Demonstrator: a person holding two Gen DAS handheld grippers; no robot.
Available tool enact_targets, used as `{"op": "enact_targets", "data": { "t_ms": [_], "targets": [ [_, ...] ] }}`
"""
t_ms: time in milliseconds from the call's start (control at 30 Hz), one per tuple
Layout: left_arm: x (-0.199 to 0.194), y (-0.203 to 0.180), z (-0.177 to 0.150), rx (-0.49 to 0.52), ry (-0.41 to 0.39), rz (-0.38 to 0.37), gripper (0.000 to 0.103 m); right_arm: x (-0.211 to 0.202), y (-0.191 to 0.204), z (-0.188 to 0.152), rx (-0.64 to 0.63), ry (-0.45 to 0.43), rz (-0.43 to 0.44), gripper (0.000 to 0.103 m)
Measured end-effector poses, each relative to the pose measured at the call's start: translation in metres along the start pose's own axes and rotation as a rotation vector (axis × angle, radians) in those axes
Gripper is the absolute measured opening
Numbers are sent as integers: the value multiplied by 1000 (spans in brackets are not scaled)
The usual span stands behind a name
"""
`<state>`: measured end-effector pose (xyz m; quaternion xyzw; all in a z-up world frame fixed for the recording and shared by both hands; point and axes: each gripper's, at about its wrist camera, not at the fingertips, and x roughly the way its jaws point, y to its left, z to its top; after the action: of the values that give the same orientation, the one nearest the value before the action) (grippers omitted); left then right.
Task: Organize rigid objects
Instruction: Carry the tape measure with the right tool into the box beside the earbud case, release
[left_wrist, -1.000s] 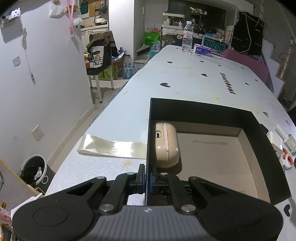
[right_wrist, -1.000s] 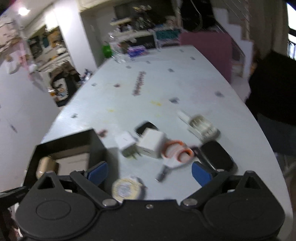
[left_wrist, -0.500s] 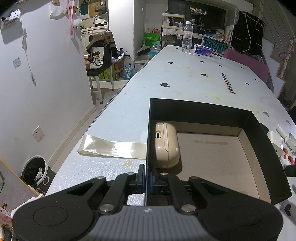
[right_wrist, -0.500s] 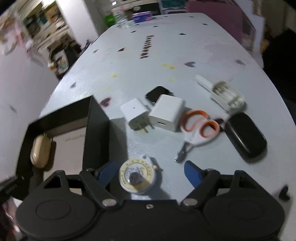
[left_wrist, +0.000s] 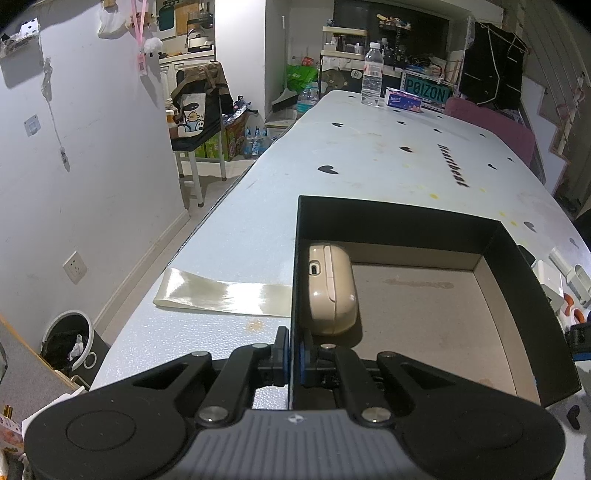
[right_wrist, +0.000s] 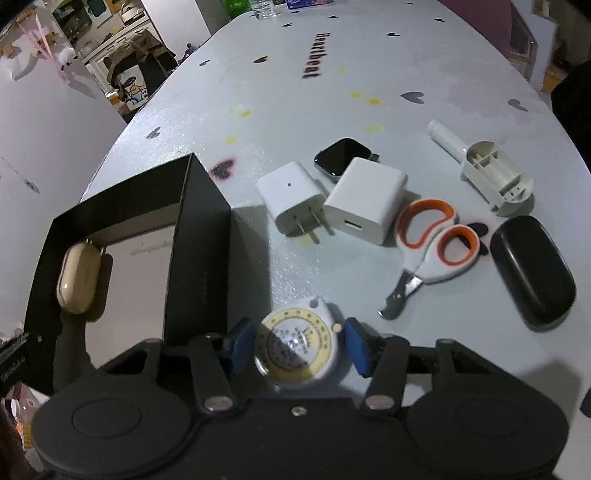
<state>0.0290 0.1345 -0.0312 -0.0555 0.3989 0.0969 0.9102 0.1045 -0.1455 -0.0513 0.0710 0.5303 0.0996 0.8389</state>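
1. Right wrist view showed my right gripper (right_wrist: 297, 347) had dropped over the round tape measure (right_wrist: 295, 349), its jaws just closing around it, pads beside its rim, not yet clearly pressing.
2. My left gripper (left_wrist: 291, 354) stayed clamped on the black box (left_wrist: 517, 280) wall.
3. Scissors (right_wrist: 432, 251) and chargers (right_wrist: 365, 205) waited on the worktop (right_wrist: 332, 110); the beige case (left_wrist: 332, 288) lay boxed.

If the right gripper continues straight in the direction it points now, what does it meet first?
Most likely the round tape measure, already between the right gripper's closing fingers; then the table just under it.
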Motion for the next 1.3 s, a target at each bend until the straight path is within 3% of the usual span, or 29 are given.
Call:
{"op": "enact_targets", "data": {
  "t_ms": [300, 633, 767, 900, 1000, 1300],
  "targets": [
    [0, 0, 0, 0, -1, 1, 5, -14, -22, -14, 47, -39, -71, 55],
    [0, 0, 0, -4, -2, -3, 5, -11, -4, -23, -68, -44, -145, 53],
    [0, 0, 0, -4, -2, -4, 5, -29, -5, -21, -52, -121, -151, 53],
    [1, 0, 0, -3, -1, -5, 5, -62, 17, -14, -126, -252, -116, 53],
    [1, 0, 0, -3, -1, -6, 5, -71, 45, -4, -182, -275, -58, 53],
    [1, 1, 1, -8, -1, -16, 5, -22, 127, 36, -248, -108, 79, 53]
  ]
}}
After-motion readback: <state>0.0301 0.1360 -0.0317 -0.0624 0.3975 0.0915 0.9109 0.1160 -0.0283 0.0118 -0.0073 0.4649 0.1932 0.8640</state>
